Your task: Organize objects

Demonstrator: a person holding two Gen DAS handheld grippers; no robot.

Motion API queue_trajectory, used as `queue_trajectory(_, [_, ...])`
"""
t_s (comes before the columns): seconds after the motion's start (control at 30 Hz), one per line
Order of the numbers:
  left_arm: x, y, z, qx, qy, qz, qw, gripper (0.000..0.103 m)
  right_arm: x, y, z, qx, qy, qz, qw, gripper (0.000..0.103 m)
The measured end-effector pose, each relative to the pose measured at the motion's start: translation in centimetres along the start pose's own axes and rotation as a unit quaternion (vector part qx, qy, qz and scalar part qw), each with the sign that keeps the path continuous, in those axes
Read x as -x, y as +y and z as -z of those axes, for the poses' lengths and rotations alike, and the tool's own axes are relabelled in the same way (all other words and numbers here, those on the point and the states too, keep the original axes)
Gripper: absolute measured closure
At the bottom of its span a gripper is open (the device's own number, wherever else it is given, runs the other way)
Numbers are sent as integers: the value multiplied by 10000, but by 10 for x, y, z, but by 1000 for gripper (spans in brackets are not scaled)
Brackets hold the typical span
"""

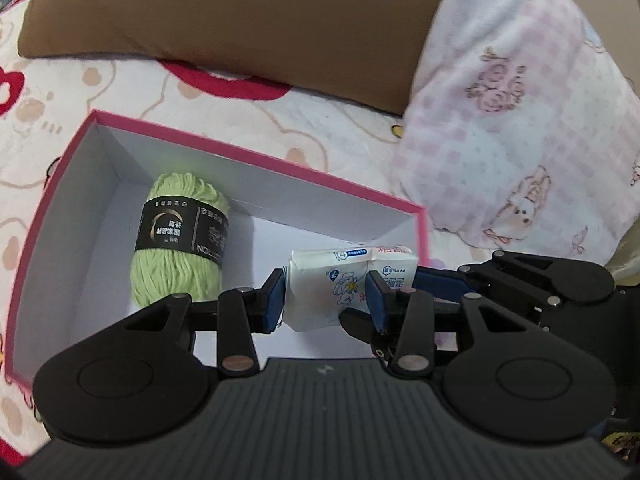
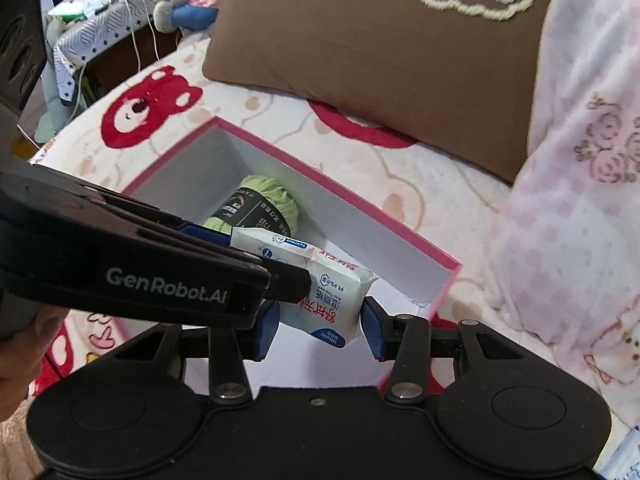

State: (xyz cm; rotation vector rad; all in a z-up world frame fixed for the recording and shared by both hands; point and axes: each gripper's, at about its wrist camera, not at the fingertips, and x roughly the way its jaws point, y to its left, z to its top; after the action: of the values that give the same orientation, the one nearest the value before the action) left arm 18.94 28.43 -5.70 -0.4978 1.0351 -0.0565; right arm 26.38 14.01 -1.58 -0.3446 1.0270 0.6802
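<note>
A white wet-wipe pack (image 1: 340, 280) hangs over the right part of an open pink-edged box (image 1: 256, 152) with a white inside. My left gripper (image 1: 328, 304) is shut on the pack across its width. My right gripper (image 2: 320, 328) is shut on the same pack (image 2: 340, 304) nearer its other end. Its blue finger (image 1: 434, 276) comes in from the right in the left wrist view. In the right wrist view the left gripper's black body crosses from the left and hides part of the pack. A green yarn ball (image 1: 180, 240) with a black label lies in the box (image 2: 360, 200), left of the pack.
The box sits on a bed sheet (image 2: 148, 108) printed with red bears. A brown pillow (image 1: 240, 20) lies behind it and a pink checked blanket (image 1: 520, 120) is bunched at the right. Beyond the bed's left edge stands a cluttered side table (image 2: 100, 28). A hand (image 2: 20, 352) shows at lower left.
</note>
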Motion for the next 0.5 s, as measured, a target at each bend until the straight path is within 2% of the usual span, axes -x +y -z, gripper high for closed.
queue_trajectory(0.23, [-35,36,-14,280,193,106,9994,63,-37,5,3,112,207,104,9997,53])
queue_trajectory(0.37, [-45,34,-20,-7,60,-164,9998,67,-49,7,6,302,291,177,9990,68])
queue_trajectory(0.5, [-60,32,-23,-57,194,-325,9993,69,-58,3,5,350,296,207,9987,70])
